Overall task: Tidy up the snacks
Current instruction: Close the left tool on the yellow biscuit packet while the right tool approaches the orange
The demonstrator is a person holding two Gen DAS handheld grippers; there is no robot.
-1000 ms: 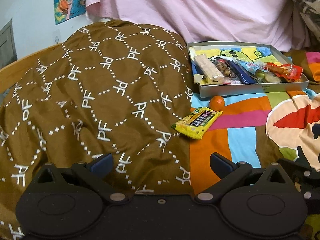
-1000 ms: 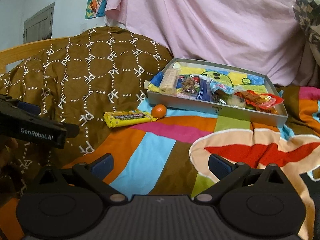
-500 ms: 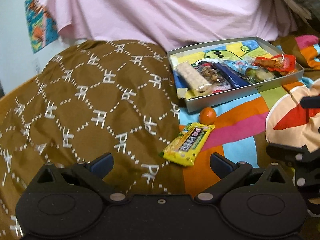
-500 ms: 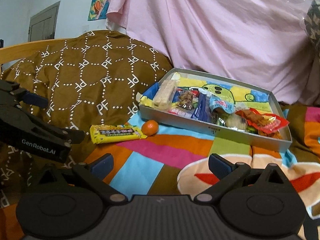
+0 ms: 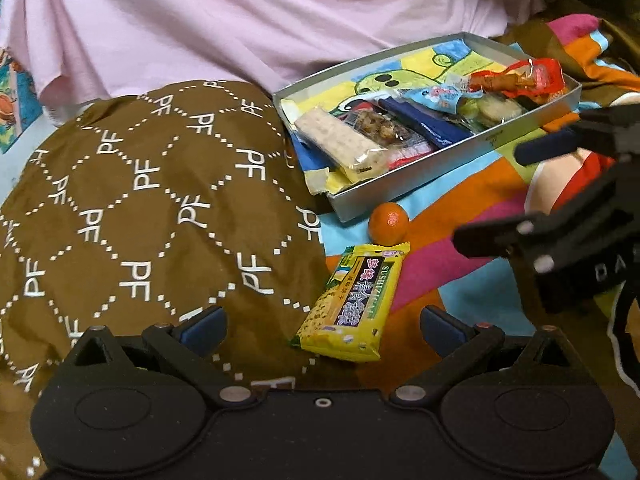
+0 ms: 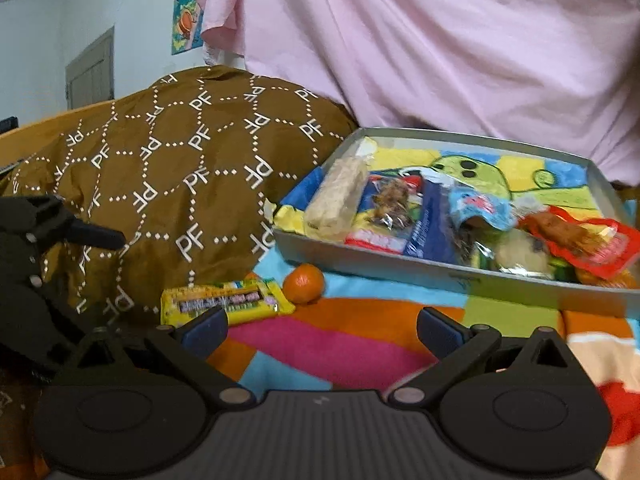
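Observation:
A yellow snack bar [image 5: 354, 300] lies on the colourful bedspread [image 5: 448, 264], its near end just ahead of my left gripper [image 5: 322, 326], which is open and empty. A small orange [image 5: 388, 222] touches the bar's far end. Behind them a grey tray [image 5: 452, 168] holds several packaged snacks, among them a pale cracker pack [image 5: 340, 144] and a red packet [image 5: 520, 80]. In the right wrist view the yellow bar [image 6: 224, 300] and the orange [image 6: 304, 283] sit ahead and left of my open right gripper [image 6: 322, 326], with the tray [image 6: 400, 260] beyond.
A brown quilt [image 5: 140, 200] with white PF lettering bulges on the left, right up against the bar. Pink cloth [image 5: 260, 20] hangs behind the tray. The right gripper's body [image 5: 568, 220] reaches in from the right; the left gripper's body [image 6: 36, 272] shows at the left.
Both grippers have moved forward toward the snacks. The yellow bar and the orange now sit much closer to the left gripper, and the tray looms larger in both views.

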